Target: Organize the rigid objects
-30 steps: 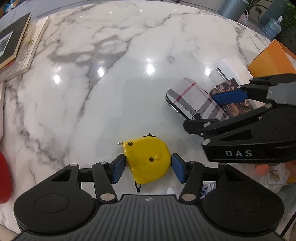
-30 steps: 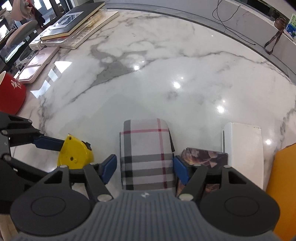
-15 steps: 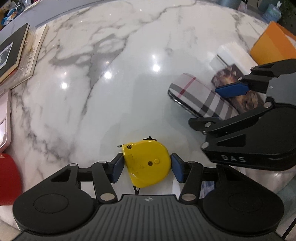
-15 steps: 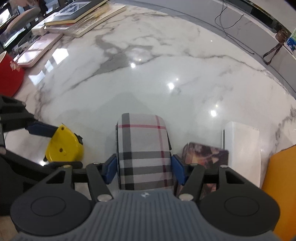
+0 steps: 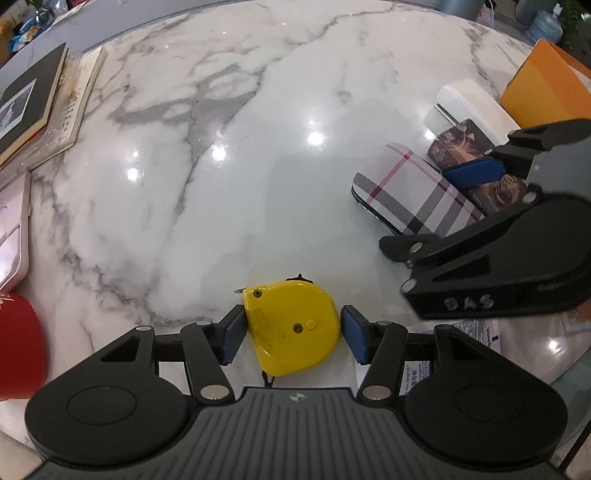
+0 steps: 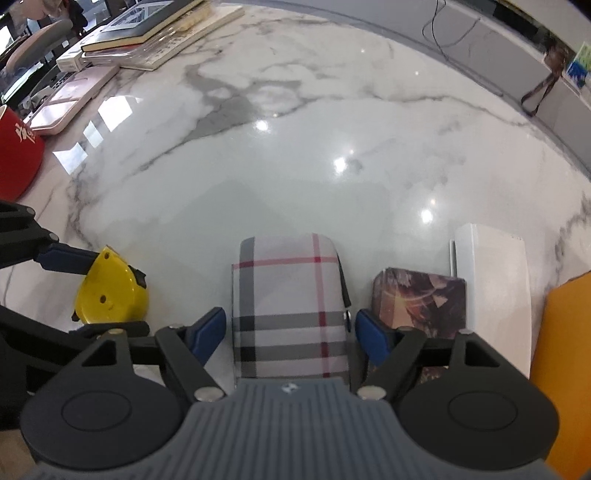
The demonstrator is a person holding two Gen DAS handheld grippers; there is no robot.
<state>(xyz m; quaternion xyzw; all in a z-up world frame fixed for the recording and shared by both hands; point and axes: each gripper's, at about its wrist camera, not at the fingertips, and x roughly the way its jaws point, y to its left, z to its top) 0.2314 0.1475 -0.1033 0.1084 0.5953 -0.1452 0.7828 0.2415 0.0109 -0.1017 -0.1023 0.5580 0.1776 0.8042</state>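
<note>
On the white marble table (image 5: 258,147) lies a yellow tape measure (image 5: 295,332), and my left gripper (image 5: 291,332) is shut on it, its blue pads at both sides. From the right wrist view the same tape measure (image 6: 110,291) shows in the left gripper (image 6: 96,291). A plaid glasses case (image 6: 288,288) lies between the fingers of my right gripper (image 6: 290,328). Its jaws are opening, with a gap at each side of the case. The left wrist view shows the case (image 5: 406,192) under the right gripper (image 5: 432,208).
Right of the case lie a dark patterned box (image 6: 421,299), a white box (image 6: 491,280) and an orange box (image 6: 565,350). A red cup (image 5: 18,347), a pink flat case (image 6: 70,99) and stacked books (image 6: 155,33) line the left side.
The left jaws narrowed onto the tape measure. The right jaws closed against the plaid case half a second ago and have since spread off it.
</note>
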